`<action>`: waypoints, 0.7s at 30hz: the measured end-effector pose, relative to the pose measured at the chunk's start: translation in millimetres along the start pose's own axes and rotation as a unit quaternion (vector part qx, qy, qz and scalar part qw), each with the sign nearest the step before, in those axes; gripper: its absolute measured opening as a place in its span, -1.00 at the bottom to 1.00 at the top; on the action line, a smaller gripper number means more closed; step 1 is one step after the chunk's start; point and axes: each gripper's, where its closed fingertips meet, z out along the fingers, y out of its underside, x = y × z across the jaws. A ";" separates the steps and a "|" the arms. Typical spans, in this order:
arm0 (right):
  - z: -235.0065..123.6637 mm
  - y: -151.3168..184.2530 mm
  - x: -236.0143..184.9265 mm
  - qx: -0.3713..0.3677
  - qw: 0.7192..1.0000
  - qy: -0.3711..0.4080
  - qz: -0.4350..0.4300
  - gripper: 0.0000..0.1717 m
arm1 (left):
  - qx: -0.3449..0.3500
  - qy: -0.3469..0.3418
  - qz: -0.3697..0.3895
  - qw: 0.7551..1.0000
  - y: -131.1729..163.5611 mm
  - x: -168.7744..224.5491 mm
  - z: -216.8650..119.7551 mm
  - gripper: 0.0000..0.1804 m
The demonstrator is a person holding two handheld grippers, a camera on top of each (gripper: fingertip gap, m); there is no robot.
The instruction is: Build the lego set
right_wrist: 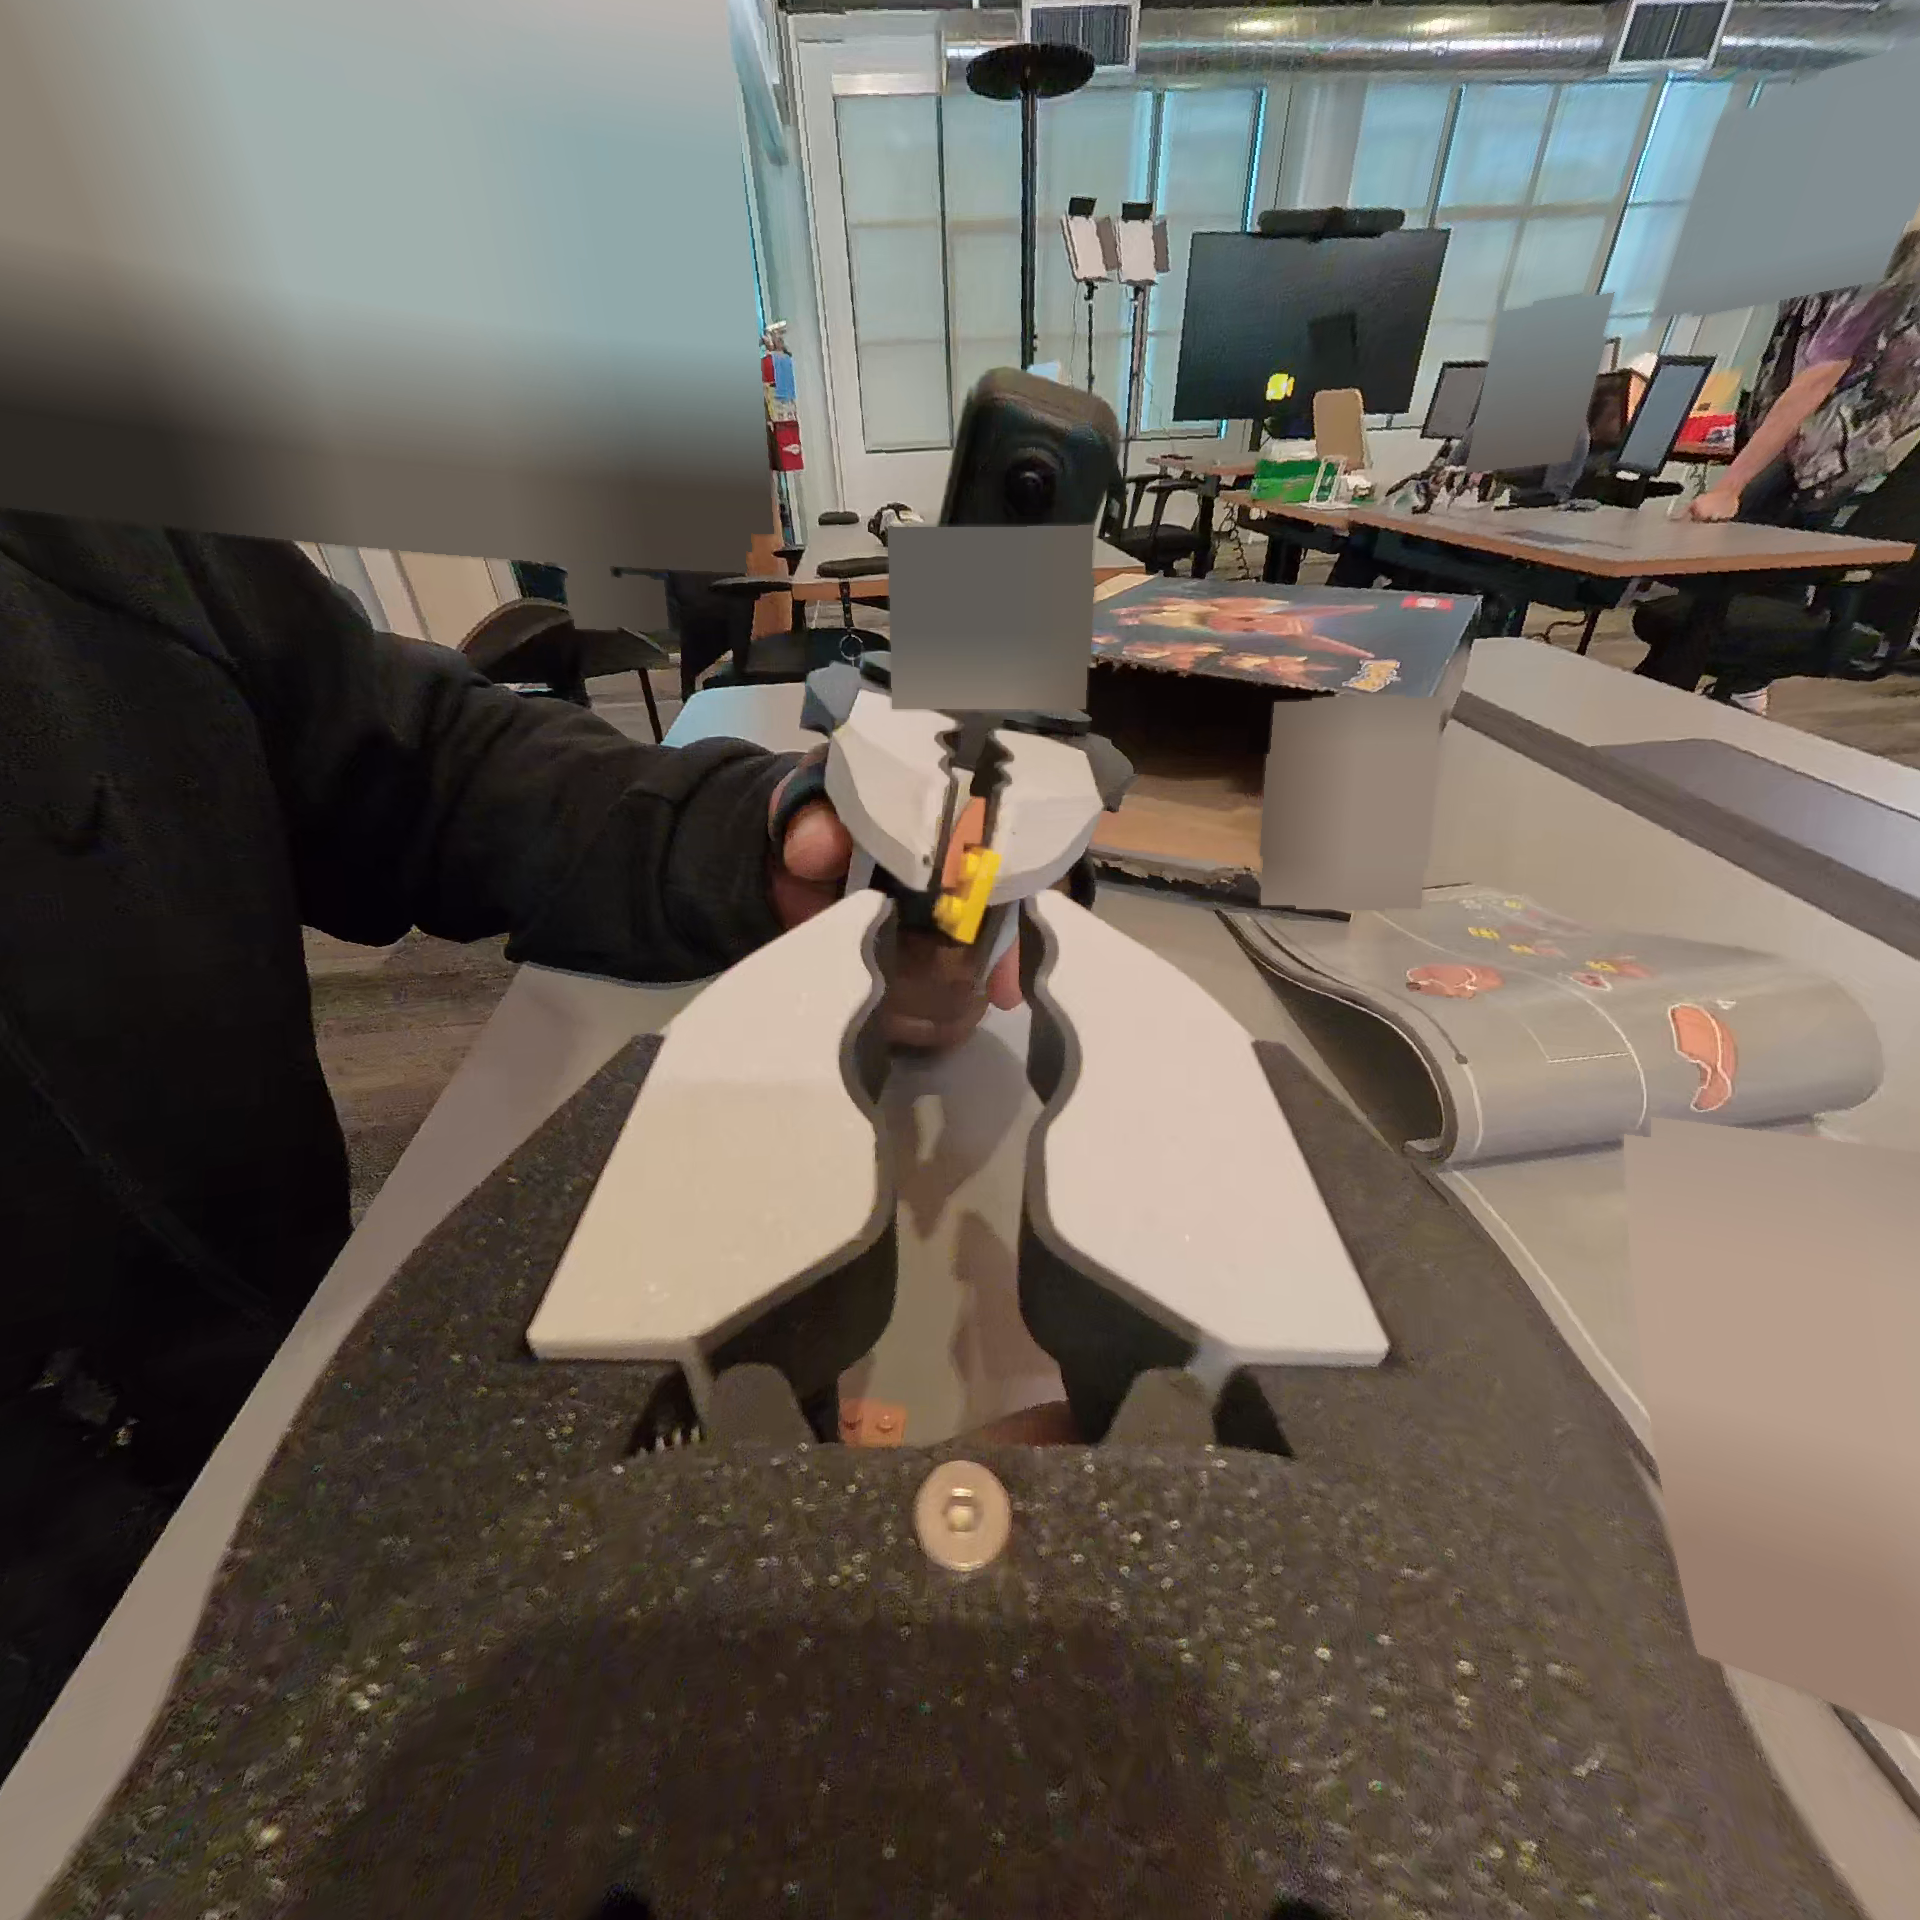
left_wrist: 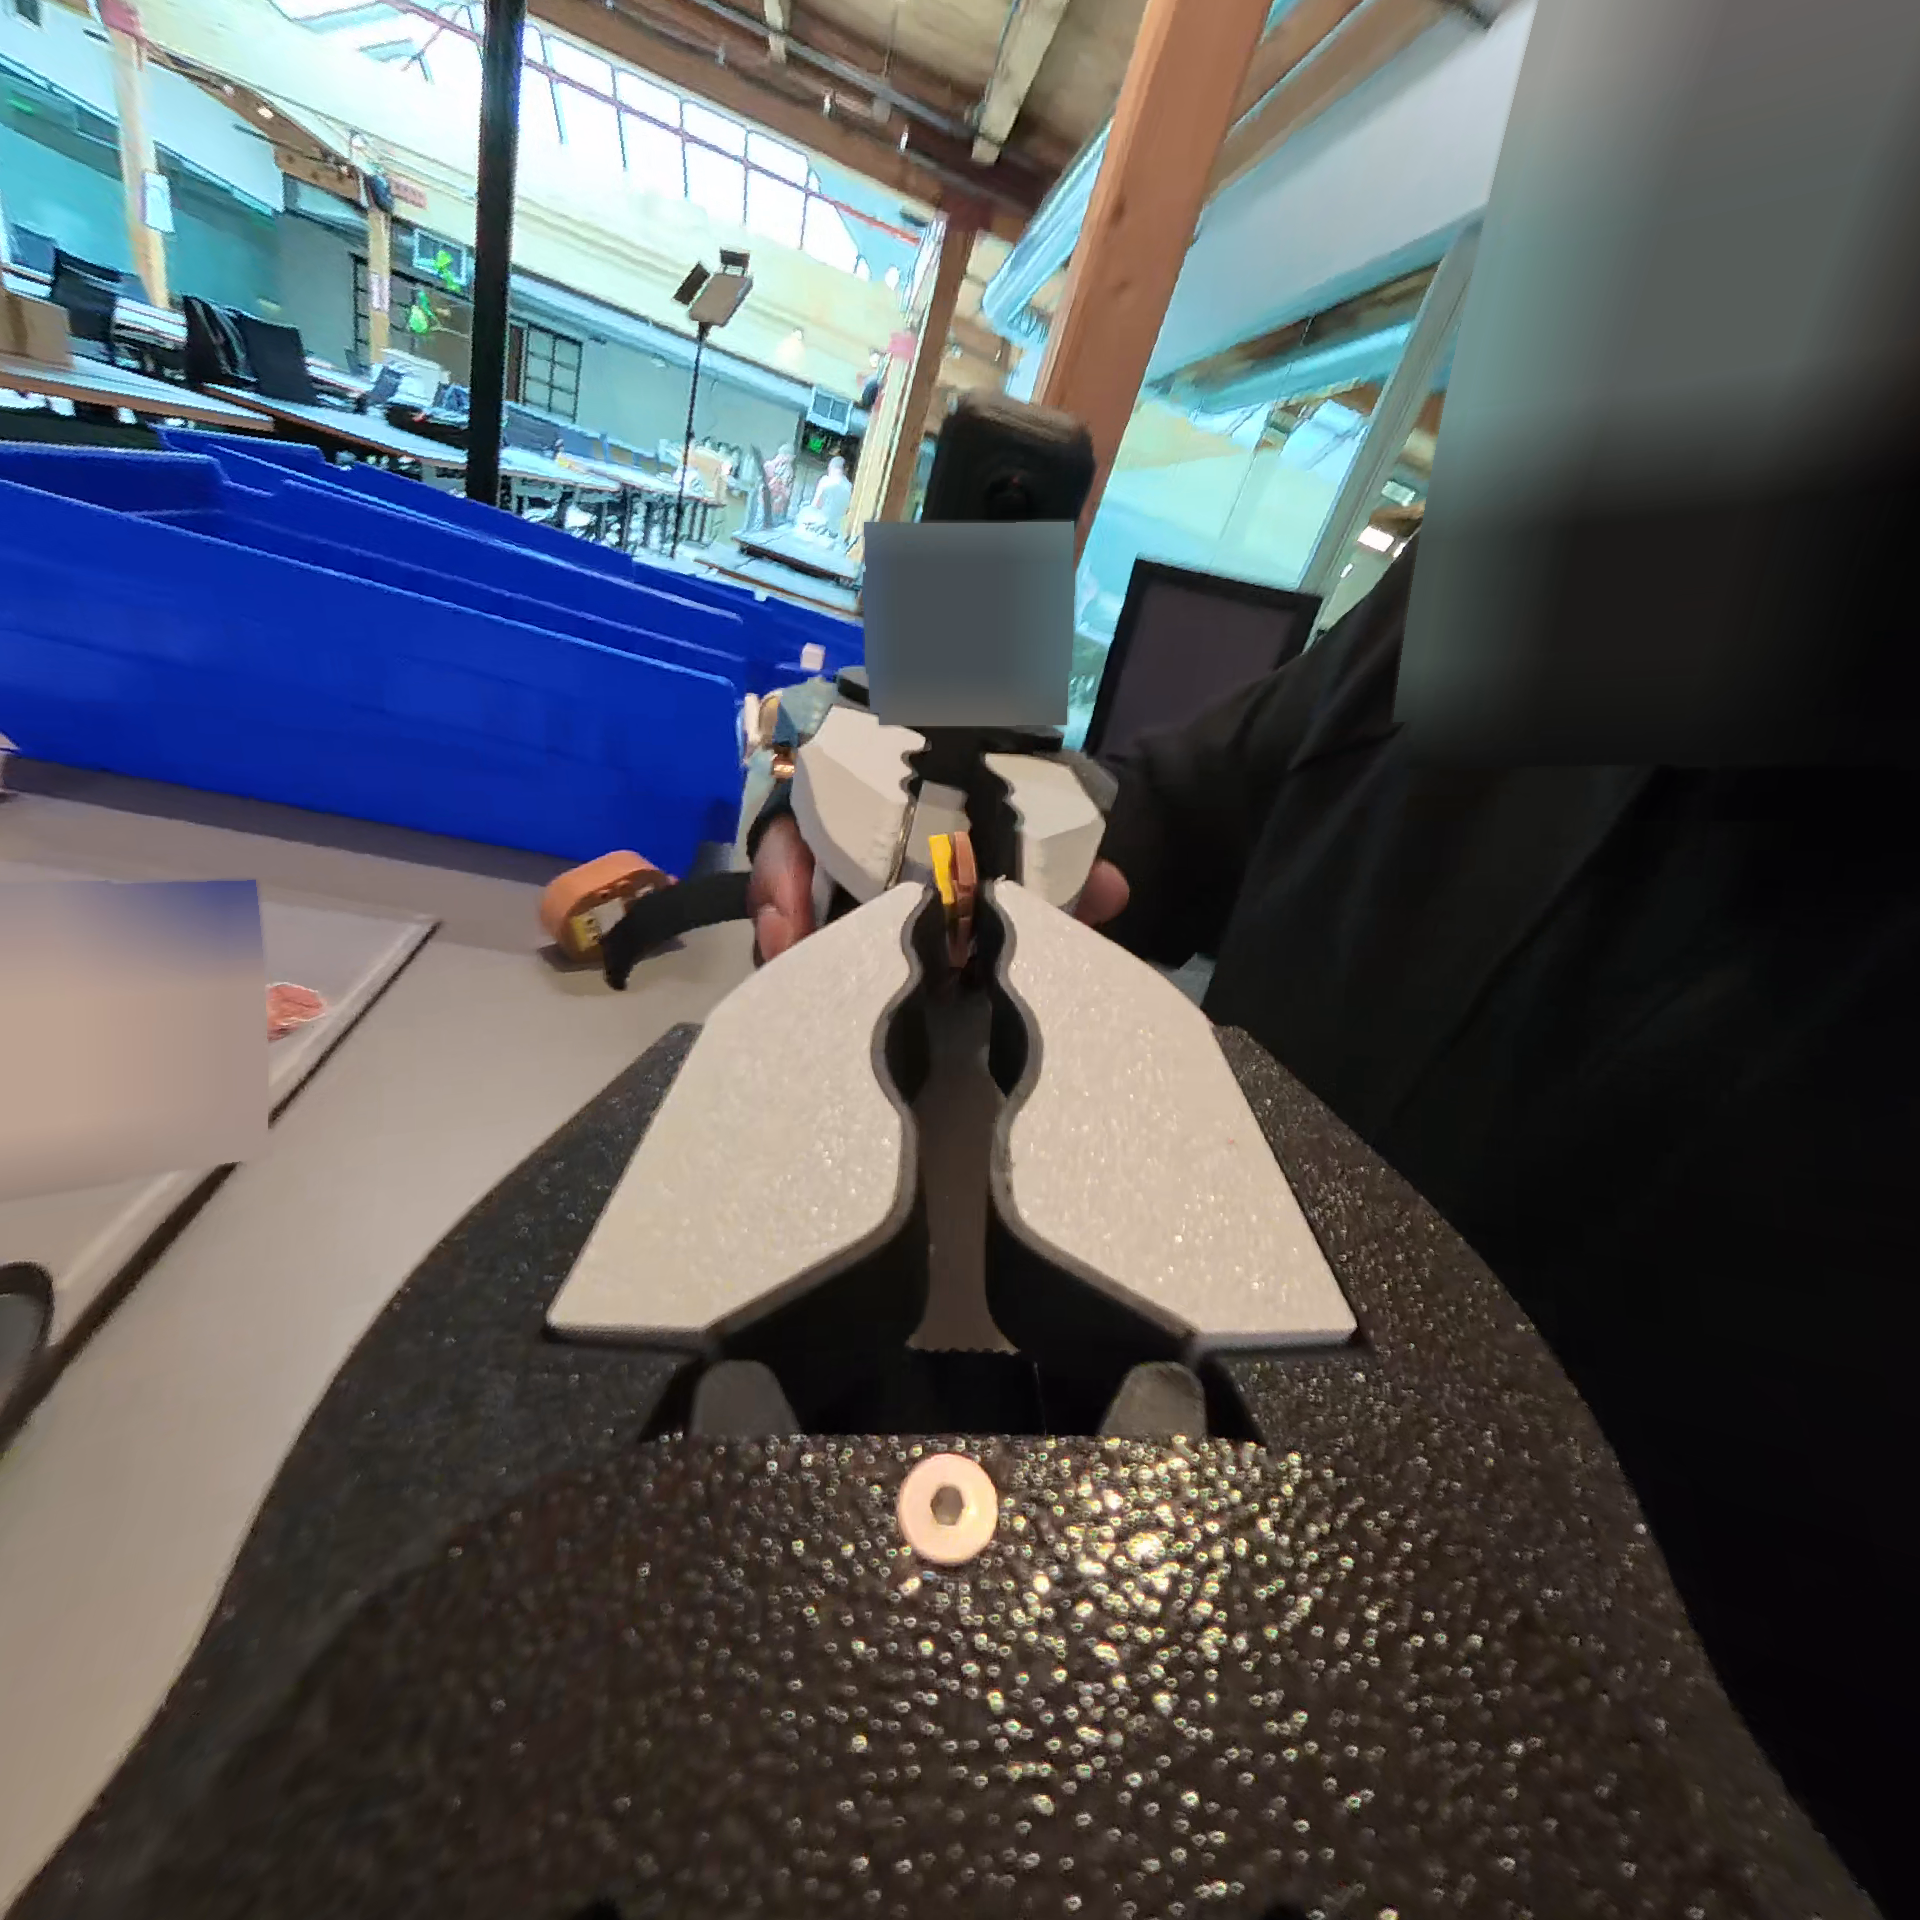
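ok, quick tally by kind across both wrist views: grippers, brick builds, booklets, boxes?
Grippers: 2 (left gripper, right gripper)
Brick builds: 2 (orange-and-yellow piece pinched in the left gripper; tan build on the table)
Booklets: 1 (open booklet)
Boxes: 1 (printed box)
Total: 6

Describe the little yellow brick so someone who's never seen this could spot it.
Look where two handheld grippers face each other above the grey table. At the tips of the left gripper, a flat orange-brown piece is pinched between the pads. The yellow brick sits against it: small, studded, and the only bright yellow thing there.
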 end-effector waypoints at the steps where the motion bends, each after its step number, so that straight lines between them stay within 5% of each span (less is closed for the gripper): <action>1: -0.3 -0.1 0.4 0.002 1.000 0.000 0.004 -0.76 | -0.006 -0.005 0.007 1.000 1.9 -0.7 0.3 -0.94; 21: -0.6 12.1 12.1 -0.021 0.996 -0.008 0.086 -0.83 | -0.056 -0.067 0.060 0.994 14.4 -16.9 -0.5 -0.94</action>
